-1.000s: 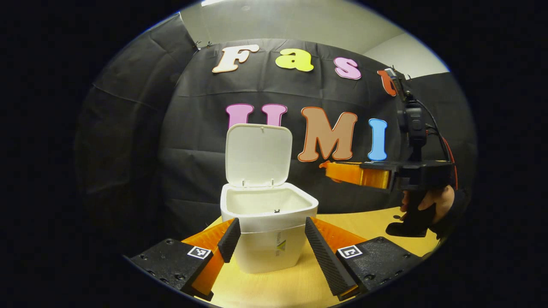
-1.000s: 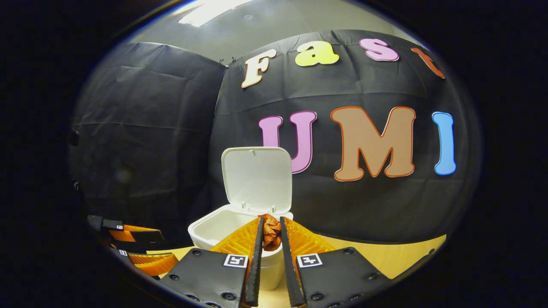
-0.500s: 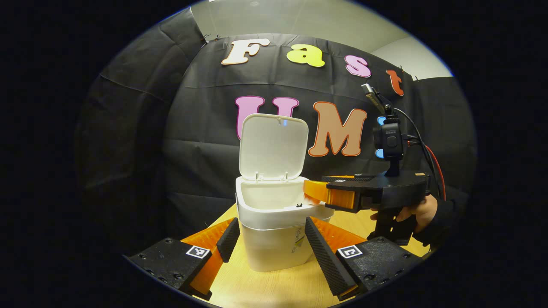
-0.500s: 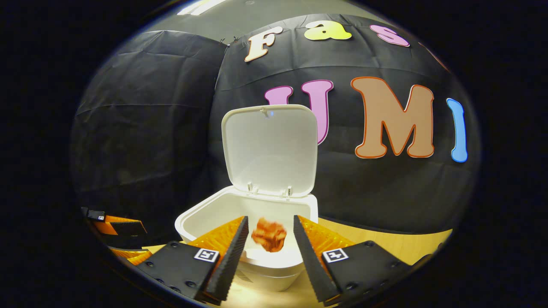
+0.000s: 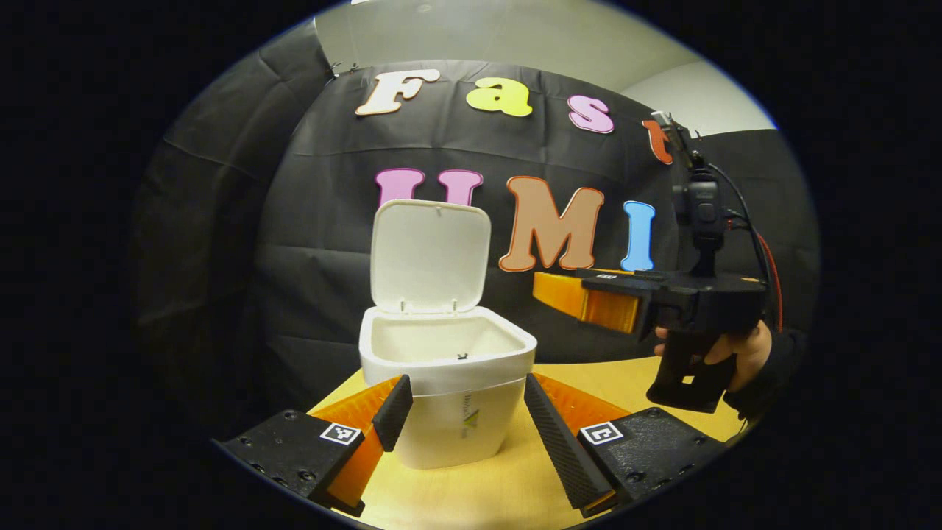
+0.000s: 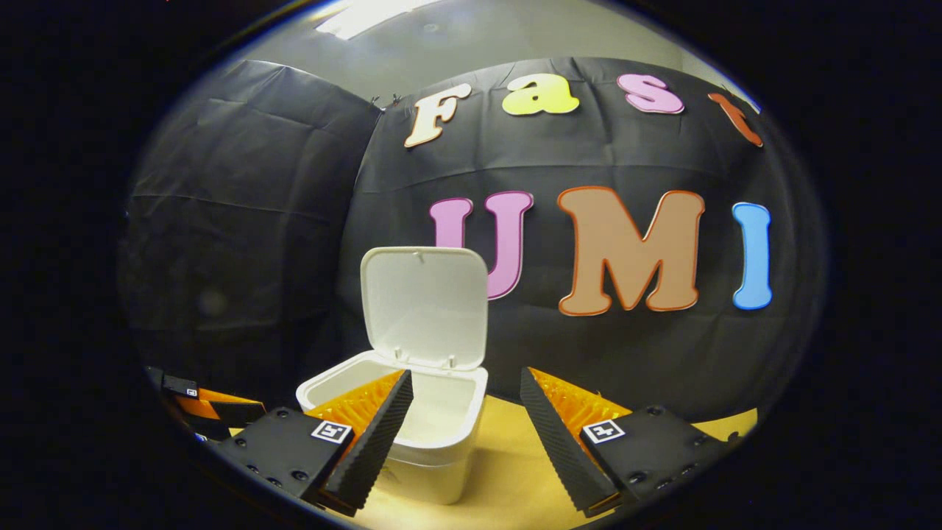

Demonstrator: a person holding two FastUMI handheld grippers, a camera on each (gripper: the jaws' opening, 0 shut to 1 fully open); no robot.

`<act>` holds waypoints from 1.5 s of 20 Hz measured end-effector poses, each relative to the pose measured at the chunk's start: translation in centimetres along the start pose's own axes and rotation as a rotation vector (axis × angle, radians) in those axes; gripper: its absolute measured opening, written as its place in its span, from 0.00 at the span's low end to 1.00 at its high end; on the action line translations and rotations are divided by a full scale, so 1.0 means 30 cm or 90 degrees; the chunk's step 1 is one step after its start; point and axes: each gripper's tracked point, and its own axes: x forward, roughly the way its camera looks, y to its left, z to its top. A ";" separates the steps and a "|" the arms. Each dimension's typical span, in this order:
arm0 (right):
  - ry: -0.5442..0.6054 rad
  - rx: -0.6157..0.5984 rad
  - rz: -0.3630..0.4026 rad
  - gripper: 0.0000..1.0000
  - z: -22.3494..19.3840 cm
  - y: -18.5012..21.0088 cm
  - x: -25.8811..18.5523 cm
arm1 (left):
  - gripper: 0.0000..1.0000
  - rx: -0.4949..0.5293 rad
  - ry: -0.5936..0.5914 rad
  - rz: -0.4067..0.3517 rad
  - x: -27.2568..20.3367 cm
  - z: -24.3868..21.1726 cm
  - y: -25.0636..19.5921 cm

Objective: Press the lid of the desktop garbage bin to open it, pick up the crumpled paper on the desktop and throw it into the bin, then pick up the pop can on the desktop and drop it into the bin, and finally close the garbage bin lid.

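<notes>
My left gripper (image 5: 464, 412) hangs with jaws apart around the bin (image 5: 447, 386), whose lid (image 5: 429, 256) stands up at twelve o'clock. At three o'clock my right gripper (image 6: 464, 434) hangs empty, jaws apart. The paper step looks done to me; the can, which I cannot locate, comes next.

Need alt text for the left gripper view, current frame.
A white desktop garbage bin stands on a wooden table with its lid flipped upright, framed between the open fingers of the left claw. To its right, a hand holds the right claw level in the air, above bin height.
</notes>
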 end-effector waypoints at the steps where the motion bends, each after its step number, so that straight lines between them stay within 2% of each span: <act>1: -0.006 0.003 -0.013 0.98 0.004 -0.036 -0.036 | 0.92 0.001 -0.002 -0.008 0.005 0.003 -0.029; 5: -0.016 0.004 -0.075 1.00 -0.019 -0.182 -0.195 | 0.92 0.004 -0.003 -0.044 0.023 0.002 -0.157; 10: -0.021 0.016 -0.168 0.98 -0.070 -0.396 -0.416 | 0.92 0.012 0.015 -0.099 0.042 -0.049 -0.347; 18: 0.020 0.065 -0.291 1.00 -0.226 -0.688 -0.742 | 0.92 0.030 0.118 -0.161 0.056 -0.261 -0.611; 23: 0.058 0.087 -0.336 0.98 -0.335 -0.783 -0.883 | 0.93 0.025 0.202 -0.163 0.033 -0.440 -0.677; 30: 0.112 0.091 -0.341 0.98 -0.446 -0.803 -0.984 | 0.93 0.025 0.275 -0.136 0.028 -0.614 -0.678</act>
